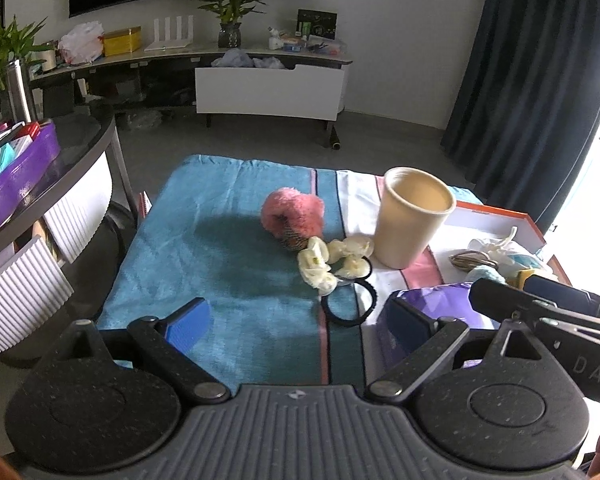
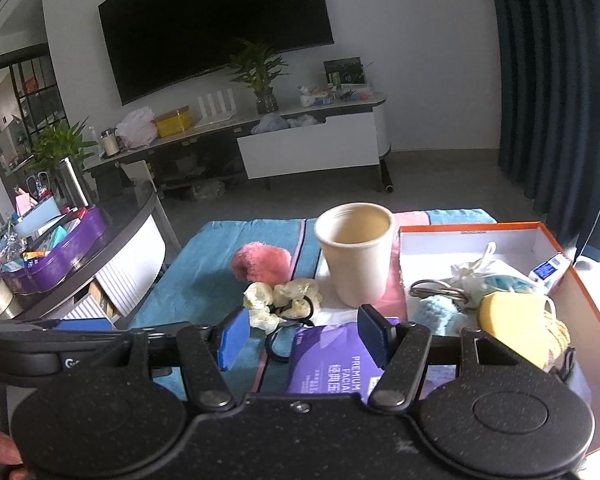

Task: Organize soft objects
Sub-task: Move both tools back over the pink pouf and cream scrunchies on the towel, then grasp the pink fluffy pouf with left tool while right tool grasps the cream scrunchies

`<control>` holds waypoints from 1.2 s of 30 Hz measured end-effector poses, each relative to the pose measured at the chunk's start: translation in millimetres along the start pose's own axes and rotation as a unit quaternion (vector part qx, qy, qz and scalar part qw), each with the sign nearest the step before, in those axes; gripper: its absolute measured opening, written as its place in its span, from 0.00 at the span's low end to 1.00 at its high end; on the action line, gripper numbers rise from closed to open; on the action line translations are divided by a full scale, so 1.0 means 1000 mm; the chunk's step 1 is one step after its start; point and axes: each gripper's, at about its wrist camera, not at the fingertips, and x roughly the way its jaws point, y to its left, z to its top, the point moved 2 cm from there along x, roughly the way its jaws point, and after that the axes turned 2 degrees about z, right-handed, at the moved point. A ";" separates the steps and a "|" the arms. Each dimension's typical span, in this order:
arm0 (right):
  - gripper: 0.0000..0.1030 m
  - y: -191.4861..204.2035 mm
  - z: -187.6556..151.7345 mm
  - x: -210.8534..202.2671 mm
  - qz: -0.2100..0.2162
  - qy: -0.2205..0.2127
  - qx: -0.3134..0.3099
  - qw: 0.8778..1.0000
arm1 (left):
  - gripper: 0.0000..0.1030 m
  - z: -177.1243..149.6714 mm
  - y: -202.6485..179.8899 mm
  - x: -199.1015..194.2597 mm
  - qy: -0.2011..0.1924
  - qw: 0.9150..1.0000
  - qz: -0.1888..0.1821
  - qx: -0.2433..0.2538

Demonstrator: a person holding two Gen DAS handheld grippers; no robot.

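Note:
A pink fluffy ball (image 1: 292,214) (image 2: 262,262) lies on the striped towel (image 1: 204,240). Beside it lie a cream flower hair tie (image 1: 332,260) (image 2: 280,298) and a black hair band (image 1: 350,304). A cream cup (image 1: 414,216) (image 2: 356,252) stands upright and empty. A purple facial-tissue pack (image 2: 332,360) (image 1: 444,300) lies near me. An orange-rimmed white box (image 2: 540,240) holds a yellow sponge (image 2: 516,320), a light blue knit piece (image 2: 436,312) and other soft things. My left gripper (image 1: 296,320) is open and empty above the towel. My right gripper (image 2: 304,336) is open over the tissue pack.
A dark round-edged table (image 1: 60,184) with a purple tray (image 1: 20,176) stands to the left. A TV cabinet (image 1: 268,88) and plants stand at the far wall. A dark curtain (image 1: 540,60) hangs at the right. The right gripper's body (image 1: 540,312) shows in the left wrist view.

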 end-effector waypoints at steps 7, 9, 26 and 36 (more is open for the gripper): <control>0.71 0.007 -0.002 0.012 0.008 0.010 -0.002 1.000 | 0.95 -0.001 0.013 0.006 0.006 1.000 0.004 -0.008; 0.71 0.009 -0.002 0.016 0.009 0.014 -0.002 1.000 | 0.95 -0.002 0.017 0.009 0.008 1.000 0.004 -0.009; 0.71 0.042 -0.003 0.070 0.017 0.061 -0.009 0.998 | 0.95 0.003 0.060 0.031 0.022 0.999 0.027 -0.032; 0.69 0.057 0.002 0.131 0.008 0.100 0.005 0.995 | 0.95 0.010 0.093 0.042 0.023 0.997 0.051 -0.050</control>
